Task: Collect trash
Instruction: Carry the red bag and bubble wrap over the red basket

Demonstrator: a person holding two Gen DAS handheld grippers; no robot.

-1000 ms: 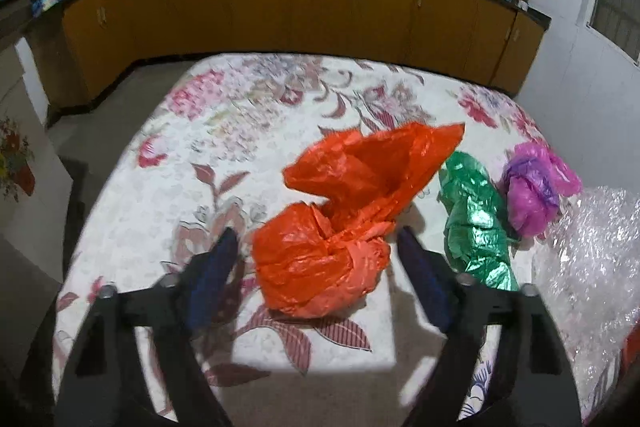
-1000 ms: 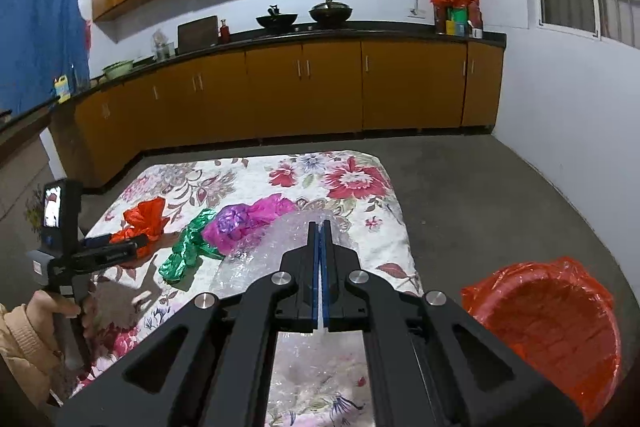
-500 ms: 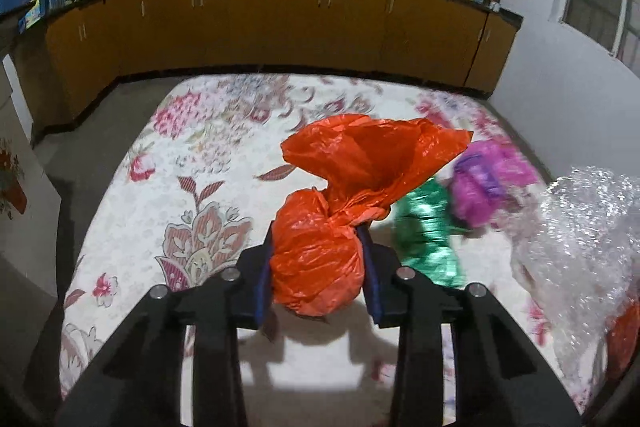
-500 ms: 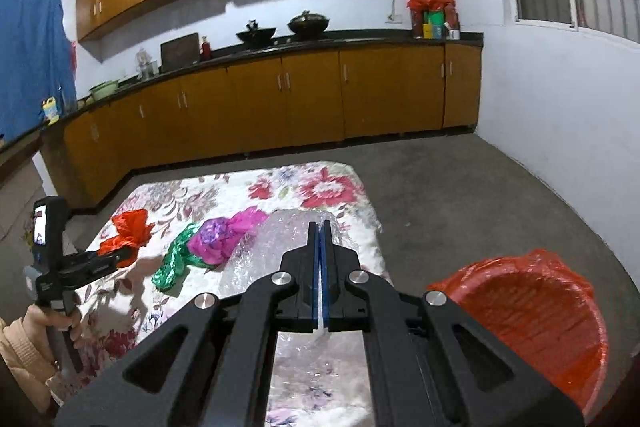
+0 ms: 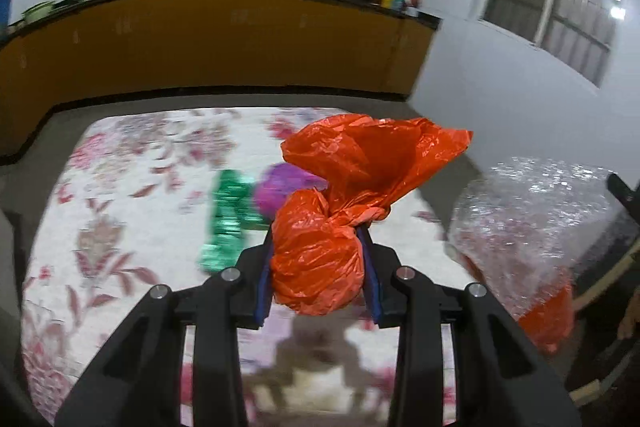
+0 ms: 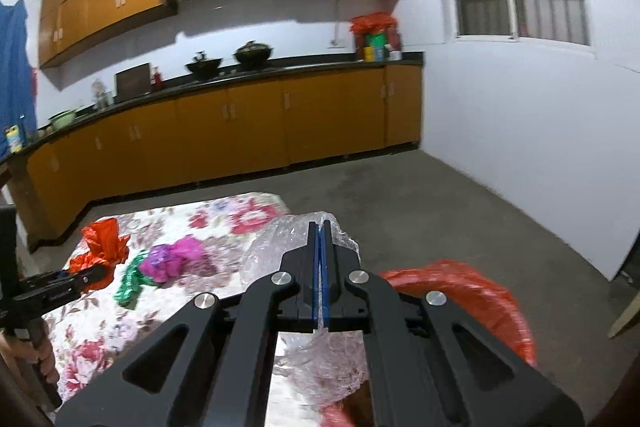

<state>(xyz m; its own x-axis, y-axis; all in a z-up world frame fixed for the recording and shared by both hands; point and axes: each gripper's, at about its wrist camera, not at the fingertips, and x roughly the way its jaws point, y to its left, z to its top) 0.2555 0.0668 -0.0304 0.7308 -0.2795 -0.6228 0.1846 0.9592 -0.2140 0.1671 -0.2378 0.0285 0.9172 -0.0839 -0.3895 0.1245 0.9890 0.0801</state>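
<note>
Two pieces of trash are gripped: my left gripper (image 5: 318, 271) fingers pinch the orange plastic bag (image 5: 320, 259) between them; my right gripper (image 6: 319, 267) fingers, narrow, clamp bubble wrap (image 6: 280, 251). Its loose top flaps beyond the fingertips and may snag the red bin (image 6: 480, 299) rim.

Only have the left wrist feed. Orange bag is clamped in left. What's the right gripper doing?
Observer: The right gripper is shut, pads together, with bubble wrap bunched at its tips; it looks pinched.
Operator: Where's the bin? I only see orange through the wrap.
Observer: A red-lined bin stands on the floor off the table's right edge, mouth open, just right of the right gripper.
Operator: What's between my bag and the bin?
Observer: Seen from the side, the order runs orange bag in the left gripper, then green bag, pink bag, wrap, bin.
</note>
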